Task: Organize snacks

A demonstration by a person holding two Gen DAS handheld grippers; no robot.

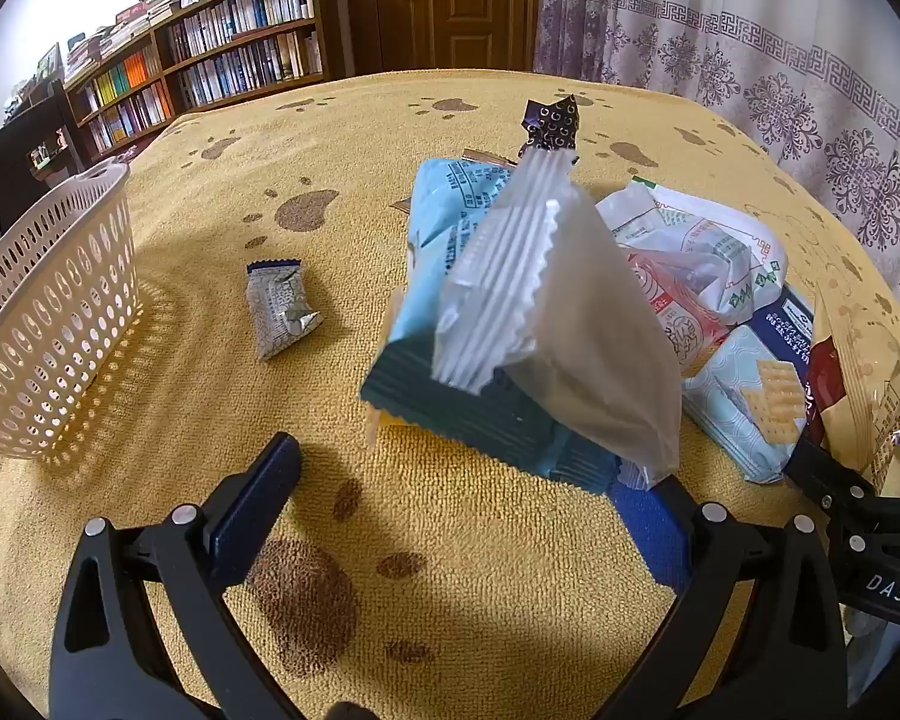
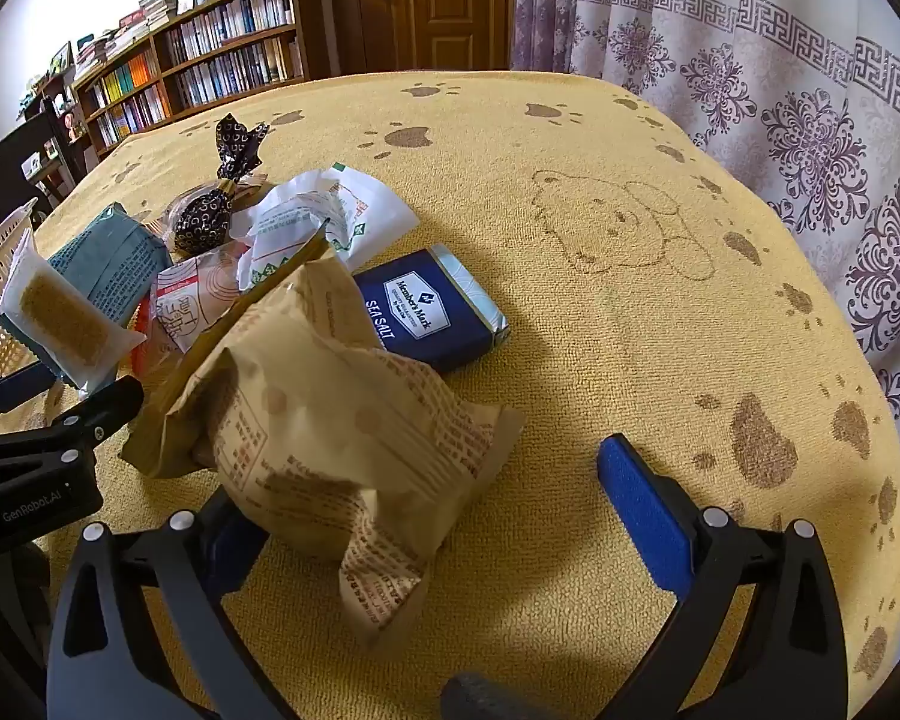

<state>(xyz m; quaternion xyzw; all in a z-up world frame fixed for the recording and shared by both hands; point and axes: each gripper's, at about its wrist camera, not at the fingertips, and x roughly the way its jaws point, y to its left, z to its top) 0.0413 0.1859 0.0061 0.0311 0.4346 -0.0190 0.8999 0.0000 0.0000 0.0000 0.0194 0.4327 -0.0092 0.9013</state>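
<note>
Nearest the left tool, the jaws stand wide apart with nothing between them. A frosted white packet and a teal packet rest against the inner face of its right finger, leaning up and away from it, but neither is gripped. Their long axes run from that finger up toward the far edge of the table.

The right tool is also open and holds nothing. A tan crinkled bag lies across its left finger, spilling to the left of the gap, its long axis slanting away toward the heap.

Just beyond sits the heap: a navy sea-salt box, a white and red wrapper and a dark patterned twist candy. To the left, apart from the heap, lies a small grey packet.

Farther left stands the white perforated basket, the likely place for the snacks. The left tool is the nearer one to it, so I judge the two leaning packets its natural next load.
</note>
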